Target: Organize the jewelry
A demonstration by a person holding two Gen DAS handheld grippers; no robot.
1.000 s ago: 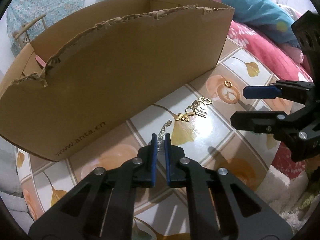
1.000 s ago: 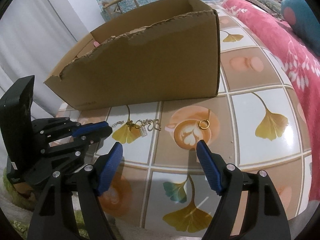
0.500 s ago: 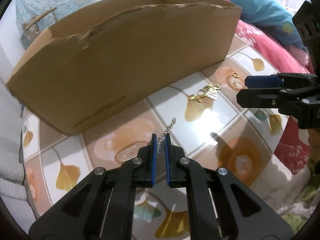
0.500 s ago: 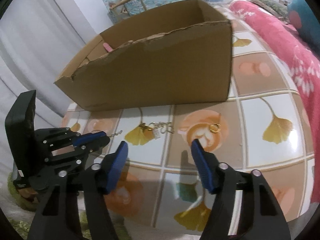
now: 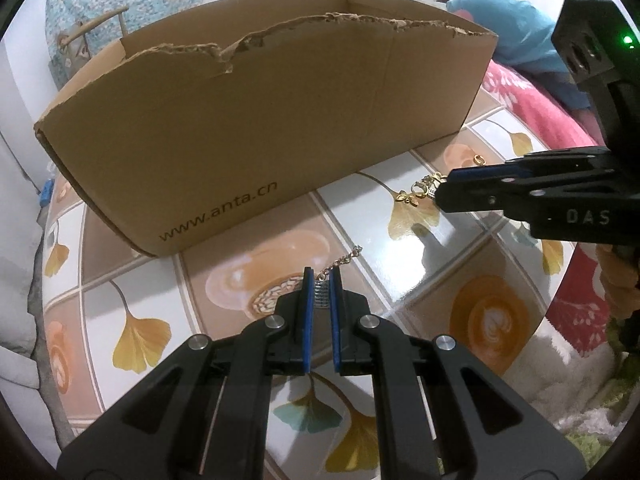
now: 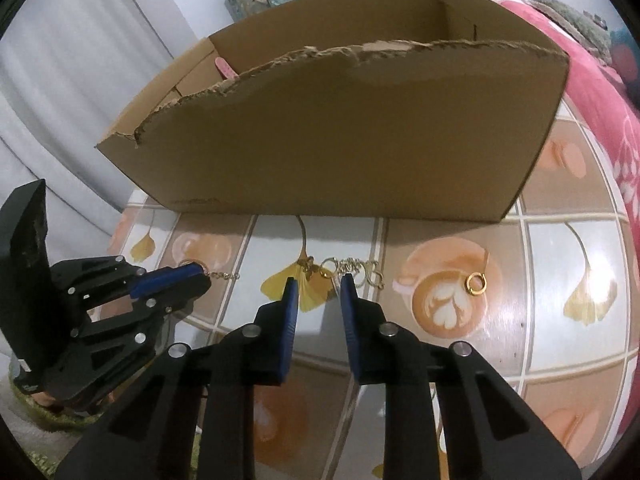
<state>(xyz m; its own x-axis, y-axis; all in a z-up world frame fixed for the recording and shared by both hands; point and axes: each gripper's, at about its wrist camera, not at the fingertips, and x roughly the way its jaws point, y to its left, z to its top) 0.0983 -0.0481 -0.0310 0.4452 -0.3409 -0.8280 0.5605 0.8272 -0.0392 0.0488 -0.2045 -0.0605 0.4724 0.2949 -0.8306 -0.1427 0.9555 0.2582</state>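
A gold chain with charms lies on the patterned table (image 5: 360,216) in front of a torn cardboard box (image 5: 260,120). My left gripper (image 5: 322,294) is shut on the small silver tag at the chain's end (image 5: 344,260). In the right wrist view it shows at the left (image 6: 196,276) with the chain (image 6: 226,276) trailing right. My right gripper (image 6: 319,288) is closing. Its tips straddle the gold charm cluster (image 6: 344,270) with a gap still visible. From the left wrist view, the right gripper (image 5: 442,196) sits at the charms (image 5: 414,194). A gold ring (image 6: 476,283) lies apart to the right.
The box (image 6: 340,140) stands just behind the jewelry, with a pink item (image 6: 226,68) inside. Red floral bedding (image 6: 600,92) borders the table on the right, with a blue pillow (image 5: 512,32) beyond. A white curtain (image 6: 80,80) hangs at the left.
The right jaws have narrowed a lot and moved left onto the charm cluster. The left gripper, still shut on the tag, has drawn away from the charms, stretching the chain.
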